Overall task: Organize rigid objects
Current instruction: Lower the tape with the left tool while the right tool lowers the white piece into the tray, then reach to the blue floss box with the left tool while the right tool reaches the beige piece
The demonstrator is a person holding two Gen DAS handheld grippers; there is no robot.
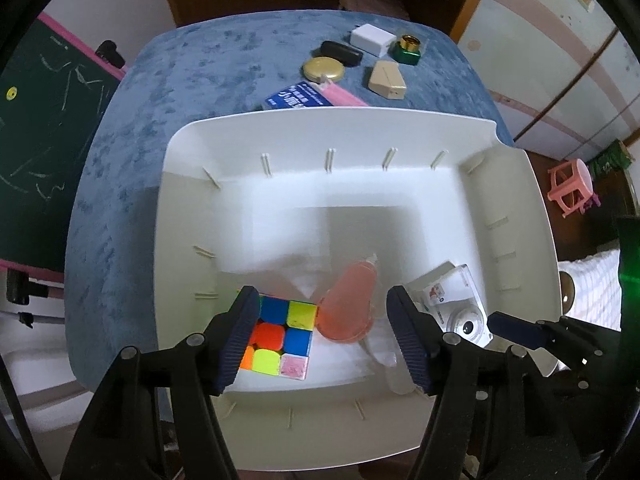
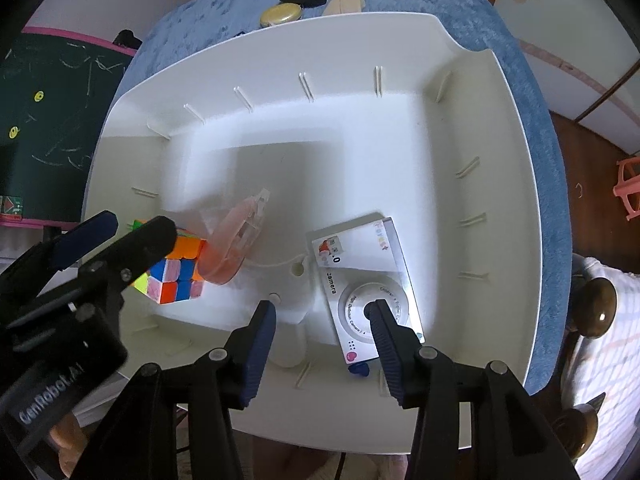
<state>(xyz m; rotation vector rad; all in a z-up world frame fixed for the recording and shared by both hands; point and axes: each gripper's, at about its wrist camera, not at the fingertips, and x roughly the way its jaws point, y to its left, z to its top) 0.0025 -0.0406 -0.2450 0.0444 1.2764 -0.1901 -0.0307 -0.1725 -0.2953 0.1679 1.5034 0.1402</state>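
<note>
A white plastic bin (image 1: 192, 184) (image 2: 508, 184) stands on a blue-covered table. Inside lie a Rubik's cube (image 1: 286, 330) (image 2: 178, 276), a translucent pink plastic piece (image 1: 352, 300) (image 2: 236, 240) and a white toy camera in a clear box (image 1: 452, 300) (image 2: 360, 276). My left gripper (image 1: 323, 291) (image 2: 128, 224) hangs open over the bin, its left finger above the cube and the pink piece lying free below the gap. My right gripper (image 2: 322, 305) is open too, with its right finger over the camera's lens. One of its blue pads (image 1: 512, 328) shows in the left wrist view.
Beyond the bin on the blue table (image 1: 120, 200) lie a white box (image 1: 370, 38), a black case (image 1: 340, 53), a gold round tin (image 1: 323, 69), a beige case (image 1: 386, 79), a green-and-gold item (image 1: 408, 49) and a blue booklet (image 1: 294, 98). A chalkboard (image 1: 44, 140) stands left, a pink stool (image 1: 570, 190) right.
</note>
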